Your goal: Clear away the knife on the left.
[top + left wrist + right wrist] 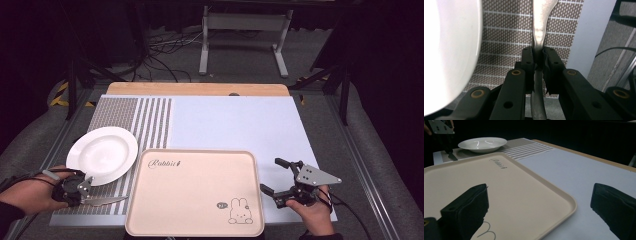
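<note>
Metal, a table knife (106, 201) lay at the lower left of the high view, its handle pinched in the left gripper (538, 58) beside the white plate (102, 154). The right gripper (278, 179) stood spread by the beige tray (195, 192). Likely next: lifting the knife level toward the tray.

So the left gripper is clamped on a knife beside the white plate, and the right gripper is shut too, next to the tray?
Not quite. The right gripper is open, jaws spread wide beside the tray, as the right gripper view shows. The left gripper is indeed clamped on the knife beside the white plate.
</note>
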